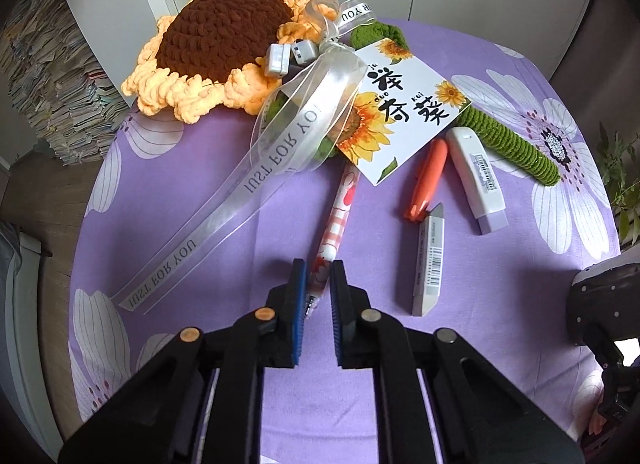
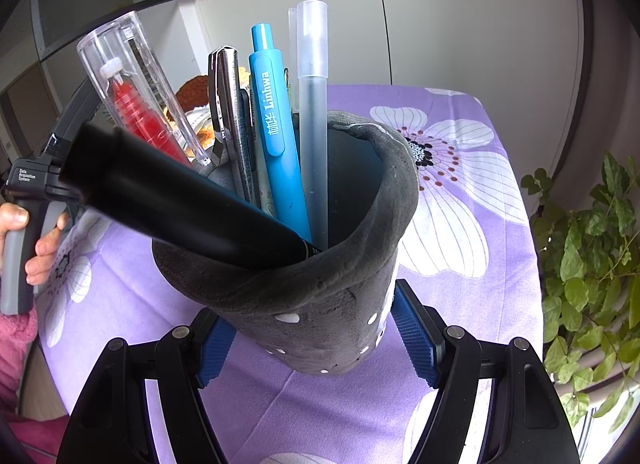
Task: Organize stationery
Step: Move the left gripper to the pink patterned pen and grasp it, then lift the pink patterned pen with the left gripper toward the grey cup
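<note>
Pink pen (image 1: 335, 220): lying on the worktop (image 1: 192, 200), its far end tucked under the sunflower card (image 1: 404, 112), its near end between my left tongs' pads.
Left tongs (image 1: 318, 288): nearly closed around the pen's near end — the blue pads look to be touching it, though I cannot tell how firmly.
Other stationery: an orange pen (image 1: 426, 180), a grey marker (image 1: 429, 260) and a white-and-lilac marker (image 1: 476, 180) lie just right of the pink pen, apart from one another.
Pen holder (image 2: 320, 296): a grey felt cup, clenched between my right tongs (image 2: 316, 340) low on its sides.
In the holder: a thick black marker (image 2: 180, 192) leaning left, a blue pen (image 2: 272, 112), a frosted pen (image 2: 313, 104), a metal pen (image 2: 224, 96) — and a clear tube with a red part (image 2: 136, 104) showing behind.
Beyond: a crochet sunflower (image 1: 216, 52) with a white ribbon (image 1: 256, 180) across the purple flowered cloth.
</note>
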Tool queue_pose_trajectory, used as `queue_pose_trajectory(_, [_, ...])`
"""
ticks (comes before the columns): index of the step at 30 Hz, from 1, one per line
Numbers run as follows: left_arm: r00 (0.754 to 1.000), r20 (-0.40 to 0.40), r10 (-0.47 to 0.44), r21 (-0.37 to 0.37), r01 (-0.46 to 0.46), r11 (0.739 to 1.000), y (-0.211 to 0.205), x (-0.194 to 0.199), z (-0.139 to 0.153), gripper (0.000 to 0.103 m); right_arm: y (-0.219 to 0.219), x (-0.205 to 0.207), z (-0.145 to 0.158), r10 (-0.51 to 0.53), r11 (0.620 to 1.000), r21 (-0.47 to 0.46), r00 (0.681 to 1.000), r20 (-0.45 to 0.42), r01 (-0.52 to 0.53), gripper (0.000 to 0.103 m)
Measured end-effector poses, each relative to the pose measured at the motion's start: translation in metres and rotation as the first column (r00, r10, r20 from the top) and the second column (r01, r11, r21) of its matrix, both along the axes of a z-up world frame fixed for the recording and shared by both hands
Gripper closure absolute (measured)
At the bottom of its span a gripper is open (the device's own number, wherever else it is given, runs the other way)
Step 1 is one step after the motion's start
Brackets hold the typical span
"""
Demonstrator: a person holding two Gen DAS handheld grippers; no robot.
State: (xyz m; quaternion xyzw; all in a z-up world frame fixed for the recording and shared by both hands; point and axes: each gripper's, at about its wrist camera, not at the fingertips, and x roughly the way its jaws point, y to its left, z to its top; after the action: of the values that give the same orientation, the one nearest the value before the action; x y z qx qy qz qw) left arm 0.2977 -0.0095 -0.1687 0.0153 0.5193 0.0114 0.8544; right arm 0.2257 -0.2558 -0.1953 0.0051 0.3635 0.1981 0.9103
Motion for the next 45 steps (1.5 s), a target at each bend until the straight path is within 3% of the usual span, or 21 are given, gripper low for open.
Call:
queue_pose_trajectory(9, [0.999,-0.035,-0.022,-0.003,0.022,1.000,-0.007,-0.035,-0.003,0.095,0.000,0.000,0.000,0.000,1.000,0.001,1.000,0.000,0.000,0.028])
queue_pose_trajectory(17, [0.987,-0.103,-0.123,0.001,0.124,0.992,-0.029,-0.098,-0.007,0.095,0.000,0.000,0.000,0.000,1.000,0.001,1.000,0.000,0.000,0.028])
queue_pose_trajectory(21, [0.980,-0.116,-0.160,0.006,0.162,0.987,-0.035,-0.111,-0.003,0.093,0.000,0.000,0.000,0.000,1.000,0.000,1.000,0.000,0.000,0.028])
queue_pose_trajectory(26, [0.985,-0.094,-0.147,-0.004,0.148,0.989,-0.034,-0.102,0.003,0.091,0.000,0.000,0.000,0.000,1.000,0.001,1.000,0.000,0.000,0.028])
queue_pose_trajectory(32, [0.990,-0.087,-0.113,0.004,0.114,0.993,-0.038,-0.066,0.001,0.088,-0.001,0.000,0.000,0.000,1.000,0.002,1.000,0.000,0.000,0.028])
queue_pose_trajectory(39, [0.990,-0.090,-0.109,0.049,0.113,0.992,-0.046,-0.033,-0.006,0.087,0.000,0.000,0.000,0.001,1.000,0.003,1.000,0.000,-0.001,0.028])
queue_pose_trajectory(45, [0.988,-0.094,-0.121,0.062,0.128,0.990,-0.055,-0.021,-0.006,0.092,0.000,-0.001,0.000,0.001,1.000,0.003,1.000,0.000,-0.001,0.028])
